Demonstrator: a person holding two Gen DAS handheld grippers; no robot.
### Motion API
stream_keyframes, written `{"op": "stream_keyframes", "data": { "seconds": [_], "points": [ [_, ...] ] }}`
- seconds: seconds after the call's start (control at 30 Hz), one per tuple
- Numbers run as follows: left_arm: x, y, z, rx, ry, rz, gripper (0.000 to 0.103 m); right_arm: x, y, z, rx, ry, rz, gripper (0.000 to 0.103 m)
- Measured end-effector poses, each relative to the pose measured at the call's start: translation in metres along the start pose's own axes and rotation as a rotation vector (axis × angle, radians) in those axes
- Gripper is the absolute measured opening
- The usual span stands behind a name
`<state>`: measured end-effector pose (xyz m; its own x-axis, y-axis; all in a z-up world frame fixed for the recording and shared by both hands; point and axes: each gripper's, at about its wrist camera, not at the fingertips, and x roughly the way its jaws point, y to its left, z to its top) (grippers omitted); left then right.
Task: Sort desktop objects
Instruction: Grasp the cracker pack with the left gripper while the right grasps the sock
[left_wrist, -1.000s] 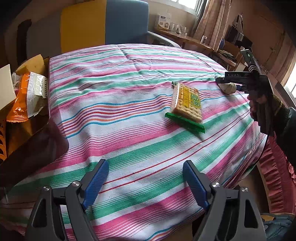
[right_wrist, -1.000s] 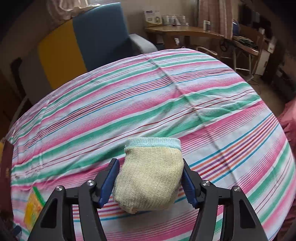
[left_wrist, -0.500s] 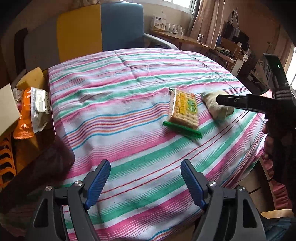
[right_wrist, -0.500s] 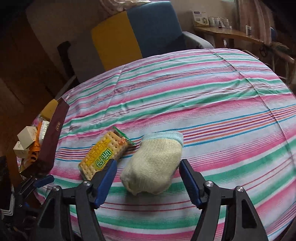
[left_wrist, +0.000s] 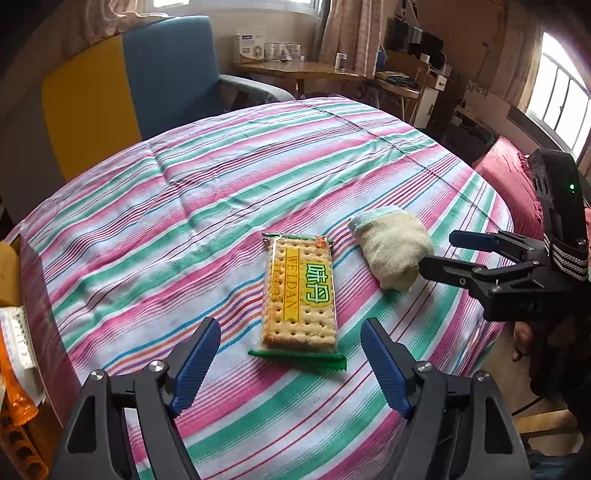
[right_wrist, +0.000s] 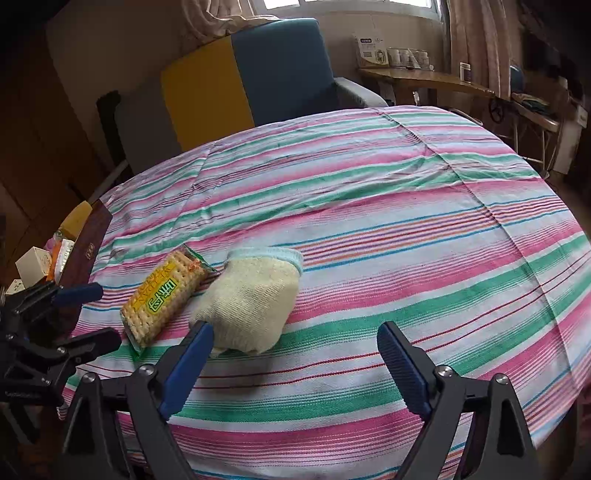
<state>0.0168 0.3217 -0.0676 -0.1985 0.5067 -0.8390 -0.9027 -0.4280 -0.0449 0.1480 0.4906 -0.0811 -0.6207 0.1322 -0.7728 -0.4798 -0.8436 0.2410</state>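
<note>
A packet of crackers (left_wrist: 299, 295) (right_wrist: 166, 291) lies flat on the striped tablecloth (left_wrist: 221, 206). My left gripper (left_wrist: 291, 325) (right_wrist: 101, 314) hovers open just in front of the packet's near end, touching nothing. Right beside the packet rests a cream knitted sock (left_wrist: 391, 247) (right_wrist: 251, 295) with a pale blue cuff. My right gripper (right_wrist: 295, 328) (left_wrist: 441, 251) is behind the sock with its jaws opening. The sock lies ahead of its left finger, with no pad pressing on it.
A brown box (right_wrist: 85, 251) with orange snack packets (left_wrist: 14, 350) and small cartons sits off the table's left edge. A blue and yellow armchair (left_wrist: 147, 81) stands behind the table, a wooden desk (left_wrist: 295, 68) beyond it, a red cushion (left_wrist: 506, 177) at right.
The right gripper carried the sock leftward, set it beside the crackers, then opened and let go. The left gripper moved up to the cracker packet.
</note>
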Motion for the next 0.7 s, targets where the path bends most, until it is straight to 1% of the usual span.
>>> {"op": "stream_keyframes", "data": {
  "seconds": [0.03,0.13,0.2,0.3,0.33,0.4,0.47,0.5,0.63,0.7],
  "points": [
    [0.004,0.000,0.002,0.008,0.009,-0.001,0.079,0.003,-0.003,-0.002,0.015,0.009,0.011,0.098],
    [0.016,-0.001,0.007,0.025,0.030,-0.007,0.078,0.004,-0.008,-0.005,0.025,-0.008,0.035,0.098],
    [0.023,-0.002,0.010,0.037,0.040,-0.003,0.076,0.005,-0.008,-0.006,0.021,-0.017,0.047,0.102],
    [0.032,0.000,0.013,0.035,0.053,-0.003,0.075,0.008,-0.003,-0.009,-0.020,-0.025,0.028,0.103],
    [0.035,0.001,0.013,0.033,0.058,-0.003,0.071,0.009,0.000,-0.009,-0.037,-0.027,0.018,0.103],
    [0.039,0.005,0.013,0.020,0.056,-0.001,0.063,0.010,0.002,-0.011,-0.058,-0.032,0.001,0.103],
    [0.040,0.008,0.012,0.005,0.050,0.005,0.057,0.011,0.005,-0.012,-0.075,-0.037,-0.014,0.103],
    [0.039,0.010,0.011,-0.002,0.046,0.013,0.051,0.012,0.005,-0.013,-0.082,-0.039,-0.021,0.103],
    [0.030,0.019,0.001,-0.058,0.032,0.034,0.051,0.012,0.007,-0.013,-0.091,-0.040,-0.037,0.103],
    [0.022,0.025,-0.009,-0.101,0.025,0.044,0.050,0.011,0.006,-0.011,-0.066,-0.034,-0.032,0.103]
  ]
}}
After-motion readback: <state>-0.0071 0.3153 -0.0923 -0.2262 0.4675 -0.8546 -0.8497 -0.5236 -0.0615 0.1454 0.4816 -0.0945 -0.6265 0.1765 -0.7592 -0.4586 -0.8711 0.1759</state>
